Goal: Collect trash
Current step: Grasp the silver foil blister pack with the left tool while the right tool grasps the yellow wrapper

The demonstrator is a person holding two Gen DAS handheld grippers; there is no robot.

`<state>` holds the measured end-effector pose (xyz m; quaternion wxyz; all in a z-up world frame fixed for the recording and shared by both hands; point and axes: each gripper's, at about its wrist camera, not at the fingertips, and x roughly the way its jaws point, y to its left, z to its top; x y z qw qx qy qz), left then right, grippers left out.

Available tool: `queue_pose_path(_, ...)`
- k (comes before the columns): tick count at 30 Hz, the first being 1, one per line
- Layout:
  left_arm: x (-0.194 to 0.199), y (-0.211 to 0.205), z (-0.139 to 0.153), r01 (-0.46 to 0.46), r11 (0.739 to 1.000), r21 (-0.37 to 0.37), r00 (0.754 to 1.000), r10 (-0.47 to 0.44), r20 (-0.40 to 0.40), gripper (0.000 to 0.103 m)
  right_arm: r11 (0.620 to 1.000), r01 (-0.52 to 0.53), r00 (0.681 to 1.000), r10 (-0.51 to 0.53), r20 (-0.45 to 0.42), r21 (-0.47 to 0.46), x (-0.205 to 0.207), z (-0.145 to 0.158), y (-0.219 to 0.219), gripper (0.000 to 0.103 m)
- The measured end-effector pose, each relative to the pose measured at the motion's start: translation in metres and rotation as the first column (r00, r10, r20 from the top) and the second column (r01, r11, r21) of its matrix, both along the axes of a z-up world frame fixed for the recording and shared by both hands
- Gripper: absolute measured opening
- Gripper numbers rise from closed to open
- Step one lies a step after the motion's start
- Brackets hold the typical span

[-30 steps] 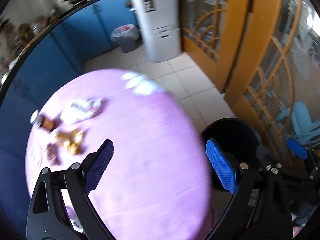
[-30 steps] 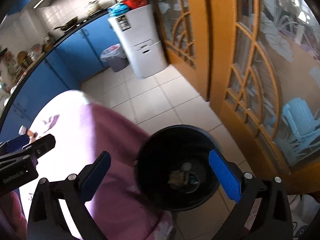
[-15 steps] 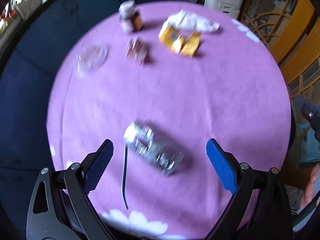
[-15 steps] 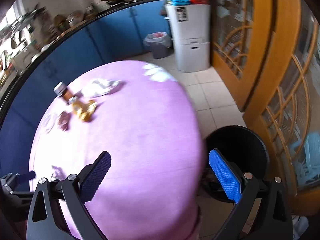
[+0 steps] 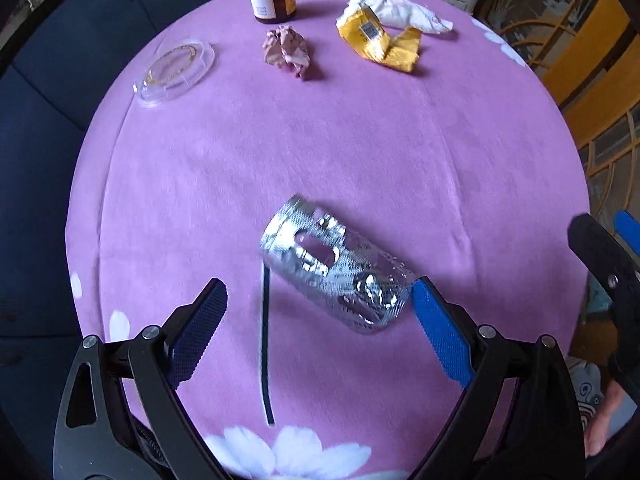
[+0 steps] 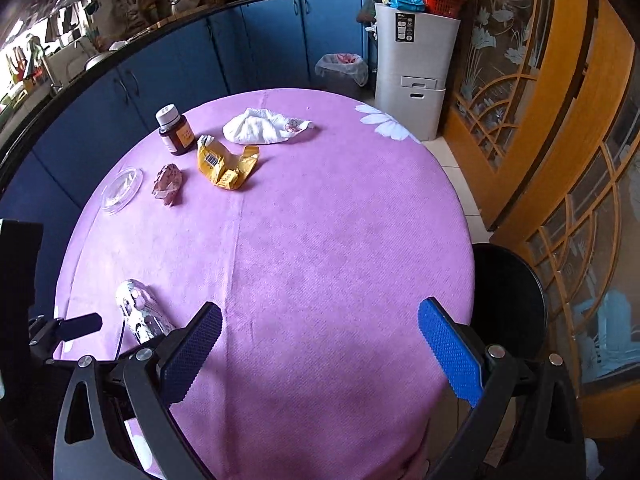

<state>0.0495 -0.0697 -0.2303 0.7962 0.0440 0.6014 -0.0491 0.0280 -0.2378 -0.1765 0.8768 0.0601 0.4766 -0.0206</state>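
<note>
A crumpled silver foil blister pack (image 5: 336, 268) lies on the round purple table (image 5: 360, 140), just ahead of my open left gripper (image 5: 320, 320). It also shows in the right wrist view (image 6: 140, 316). A thin black strip (image 5: 265, 344) lies beside it. Farther off lie a pink paper wad (image 5: 286, 50), a yellow wrapper (image 5: 380, 44), a white tissue (image 5: 404, 10) and a clear plastic lid (image 5: 176, 68). My right gripper (image 6: 320, 344) is open and empty over the table's near edge. A black trash bin (image 6: 508, 300) stands on the floor to the right.
A brown pill bottle (image 6: 176, 130) stands at the table's far side. Blue cabinets (image 6: 180, 64) curve behind the table. A grey storage unit (image 6: 416, 68) and a lined waste basket (image 6: 344, 70) stand at the back. Orange glass doors (image 6: 560, 100) run along the right.
Both grippers swung from the bin side back over the table. The left gripper moved down closer to the foil pack. Both stayed open.
</note>
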Motion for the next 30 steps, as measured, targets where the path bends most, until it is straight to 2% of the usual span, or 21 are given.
queue_pose_path(1, 0.002, 0.000, -0.001, 0.001, 1.000, 0.004, 1.000, -0.001, 0.009, 0.092, 1.000, 0.004, 1.000, -0.004, -0.001, -0.004, 0.002, 0.001, 0.000, 0.096)
queue_pose_path(4, 0.010, 0.004, -0.003, -0.005, 1.000, 0.019, 0.999, 0.005, 0.031, 0.079, 1.000, 0.012, 1.000, -0.012, -0.002, -0.009, 0.010, 0.002, 0.001, 0.096)
queue_pose_path(8, 0.024, 0.010, 0.001, -0.007, 1.000, 0.009, 0.998, 0.006, 0.055, 0.077, 1.000, 0.007, 1.000, -0.007, -0.008, -0.012, 0.026, 0.001, 0.007, 0.096)
queue_pose_path(20, 0.069, 0.060, 0.019, -0.106, 0.994, 0.015, 0.984, 0.103, 0.145, 0.076, 0.995, -0.095, 0.995, 0.095, -0.016, 0.020, 0.104, -0.008, 0.052, 0.096)
queue_pose_path(30, 0.112, 0.093, 0.034, -0.196, 0.980, 0.024, 0.958, 0.186, 0.217, 0.076, 0.988, -0.154, 0.986, 0.154, -0.060, 0.002, 0.167, -0.031, 0.084, 0.096)
